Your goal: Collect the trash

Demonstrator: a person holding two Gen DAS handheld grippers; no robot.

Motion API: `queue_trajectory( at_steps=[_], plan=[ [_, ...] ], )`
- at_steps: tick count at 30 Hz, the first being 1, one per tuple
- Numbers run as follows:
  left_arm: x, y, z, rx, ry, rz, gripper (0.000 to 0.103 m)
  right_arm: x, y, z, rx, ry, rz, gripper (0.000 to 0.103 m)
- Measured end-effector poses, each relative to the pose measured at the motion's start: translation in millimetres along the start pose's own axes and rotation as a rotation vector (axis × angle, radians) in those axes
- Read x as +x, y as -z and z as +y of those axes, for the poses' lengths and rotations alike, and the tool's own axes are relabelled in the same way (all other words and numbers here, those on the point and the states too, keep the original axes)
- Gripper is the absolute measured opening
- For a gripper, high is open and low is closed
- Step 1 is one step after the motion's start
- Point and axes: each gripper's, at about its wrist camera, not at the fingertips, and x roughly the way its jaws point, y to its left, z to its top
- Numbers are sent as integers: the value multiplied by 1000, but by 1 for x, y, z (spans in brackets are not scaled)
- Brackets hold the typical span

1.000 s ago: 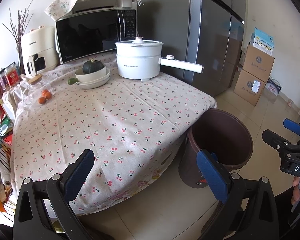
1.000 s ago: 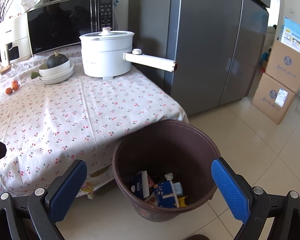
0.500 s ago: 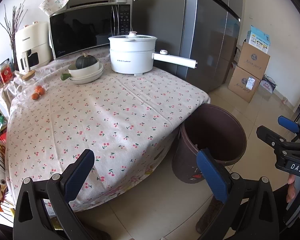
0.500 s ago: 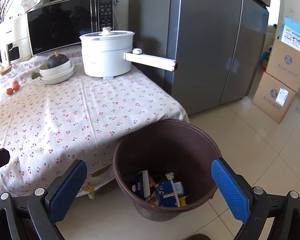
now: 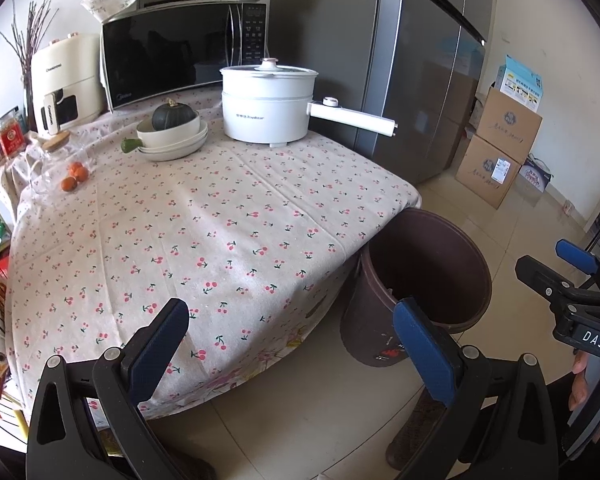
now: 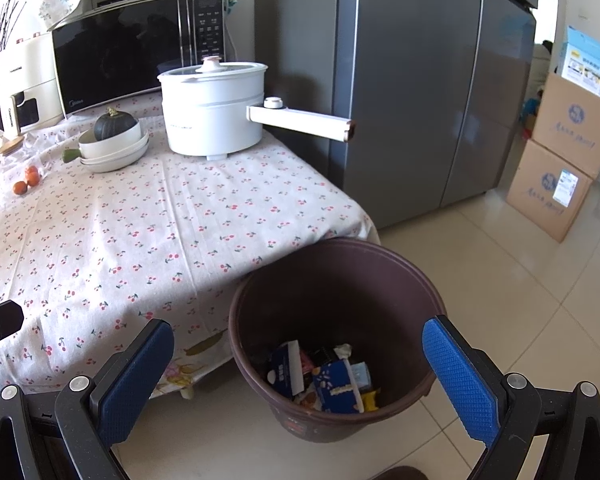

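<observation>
A brown trash bin stands on the floor at the table's near right corner; it also shows in the left wrist view. Several wrappers and small boxes lie at its bottom. My right gripper is open and empty, held above and in front of the bin. My left gripper is open and empty, over the table's front edge, left of the bin. The right gripper's tips also show at the right edge of the left wrist view.
The table has a cherry-print cloth. On it stand a white electric pot with a long handle, a bowl with a dark squash, a microwave and small oranges. A grey fridge and cardboard boxes stand to the right.
My left gripper has drawn back from the table, so the table and bin look smaller and further off. The right gripper has barely moved. Both stay open.
</observation>
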Motion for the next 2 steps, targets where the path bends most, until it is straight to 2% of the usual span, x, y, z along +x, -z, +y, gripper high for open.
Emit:
queue_trajectory(
  at_steps=[2],
  plan=[
    [1, 0, 1, -2, 2, 5, 103, 1, 1, 0, 3, -3, 4, 102]
  ],
)
